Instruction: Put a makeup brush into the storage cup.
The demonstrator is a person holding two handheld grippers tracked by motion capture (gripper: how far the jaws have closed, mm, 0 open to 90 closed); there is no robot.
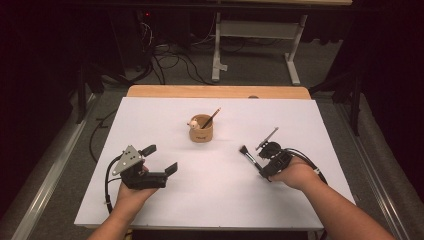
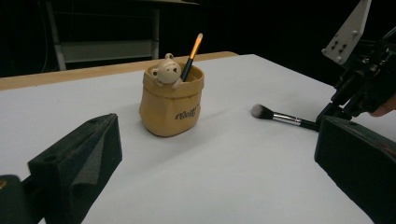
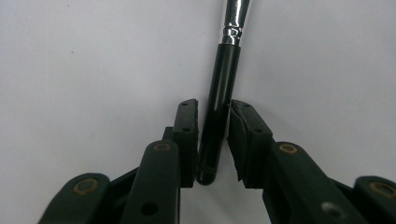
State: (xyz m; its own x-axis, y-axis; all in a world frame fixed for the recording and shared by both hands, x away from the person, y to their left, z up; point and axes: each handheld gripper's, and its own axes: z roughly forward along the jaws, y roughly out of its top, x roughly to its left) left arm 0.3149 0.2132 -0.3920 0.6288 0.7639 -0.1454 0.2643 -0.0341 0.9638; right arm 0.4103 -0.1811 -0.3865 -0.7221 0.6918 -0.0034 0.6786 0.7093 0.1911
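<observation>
Here, brush handle (image 3: 215, 126) between right fingers (image 3: 187, 135), touching.

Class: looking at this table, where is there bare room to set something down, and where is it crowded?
Bare: the white sheet left of the cup, and the stretch between the two grippers. Crowded: where the right gripper closes on the brush.

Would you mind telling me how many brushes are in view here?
2. One makeup brush lies on the white table, its handle between the right gripper jaws; another brush stands in the bear cup. More may be hidden inside.
</observation>
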